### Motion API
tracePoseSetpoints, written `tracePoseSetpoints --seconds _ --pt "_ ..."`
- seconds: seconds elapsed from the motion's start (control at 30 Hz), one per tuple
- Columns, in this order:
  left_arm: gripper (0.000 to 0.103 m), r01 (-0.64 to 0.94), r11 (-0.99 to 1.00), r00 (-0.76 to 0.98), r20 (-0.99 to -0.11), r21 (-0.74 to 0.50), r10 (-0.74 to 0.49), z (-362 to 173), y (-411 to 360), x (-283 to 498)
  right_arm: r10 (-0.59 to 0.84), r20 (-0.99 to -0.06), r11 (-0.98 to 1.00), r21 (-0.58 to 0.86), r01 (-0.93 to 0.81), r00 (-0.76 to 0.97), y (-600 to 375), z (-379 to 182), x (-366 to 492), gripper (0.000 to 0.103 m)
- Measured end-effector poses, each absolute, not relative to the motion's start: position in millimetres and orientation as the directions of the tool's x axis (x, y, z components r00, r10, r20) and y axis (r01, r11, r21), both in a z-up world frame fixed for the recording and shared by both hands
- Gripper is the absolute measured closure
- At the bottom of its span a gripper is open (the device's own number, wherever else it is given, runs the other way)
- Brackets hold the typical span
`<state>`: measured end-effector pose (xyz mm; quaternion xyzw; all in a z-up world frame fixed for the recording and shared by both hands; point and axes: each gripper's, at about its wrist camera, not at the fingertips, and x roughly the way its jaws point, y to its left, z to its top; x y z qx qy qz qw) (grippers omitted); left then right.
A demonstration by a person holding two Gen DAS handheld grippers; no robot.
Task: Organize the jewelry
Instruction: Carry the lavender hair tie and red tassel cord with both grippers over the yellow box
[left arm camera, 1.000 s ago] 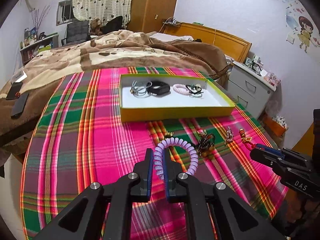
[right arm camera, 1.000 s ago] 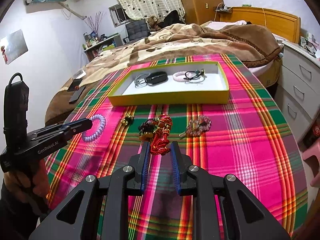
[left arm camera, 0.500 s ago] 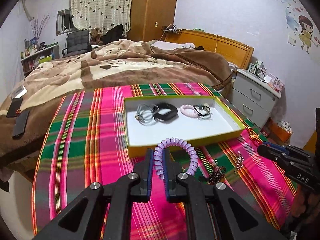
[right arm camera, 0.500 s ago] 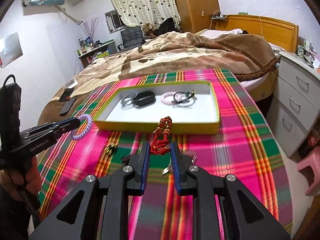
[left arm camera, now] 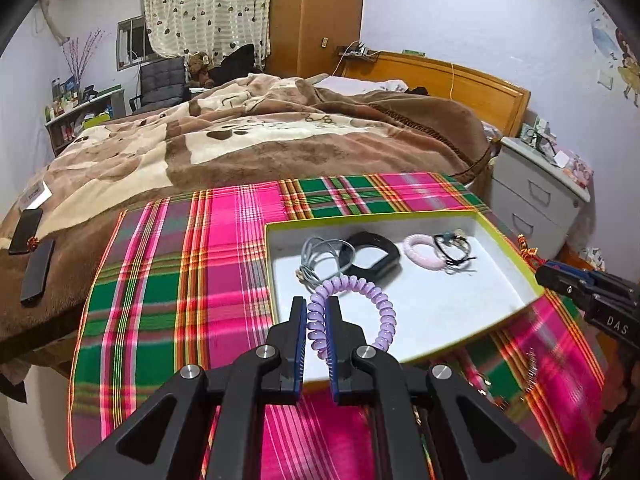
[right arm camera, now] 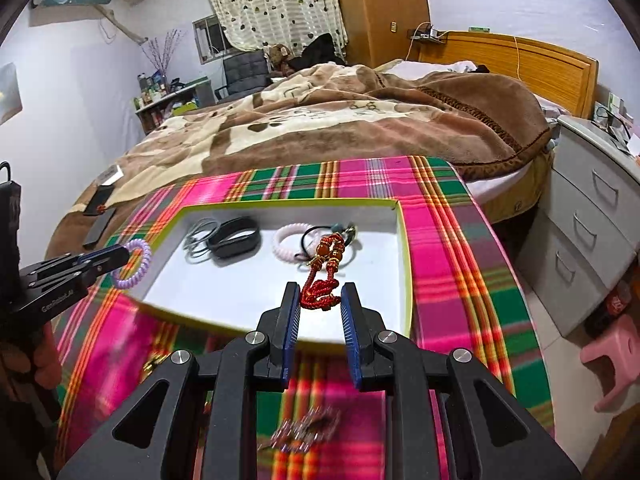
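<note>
My left gripper is shut on a purple spiral hair tie and holds it above the near left part of the yellow-rimmed white tray. My right gripper is shut on a red knotted charm with orange beads, held above the tray's near edge. The tray holds grey hair ties, a black band, a pink spiral tie and a black tie. The left gripper with the purple tie also shows in the right wrist view.
The tray lies on a pink and green plaid cloth. Small loose jewelry pieces lie blurred on the cloth near me. A bed with a brown blanket is behind. Grey drawers and a pink stool stand at right.
Both grippers have moved forward toward the tray, each carrying its item. The purple tie and the red charm now hang over the tray instead of over the cloth.
</note>
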<state>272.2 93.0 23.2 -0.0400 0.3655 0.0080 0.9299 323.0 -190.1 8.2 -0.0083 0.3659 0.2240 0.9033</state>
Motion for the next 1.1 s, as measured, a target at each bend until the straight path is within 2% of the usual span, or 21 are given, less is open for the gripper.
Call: tracePoseSetpoints --seconds 0.47,1.1 --pt "0.094 -0.062 0.997 0.686 -0.728 -0.042 0.012 -7 103 317 0.318 -0.739 0.922 0.096 -0.375 0.594 -180 -25 380 0.082" --pt "0.094 -0.05 0.997 0.668 -0.74 0.059 0.077 -15 88 331 0.282 -0.764 0.927 0.063 -0.369 0.58 -173 -34 394 0.081"
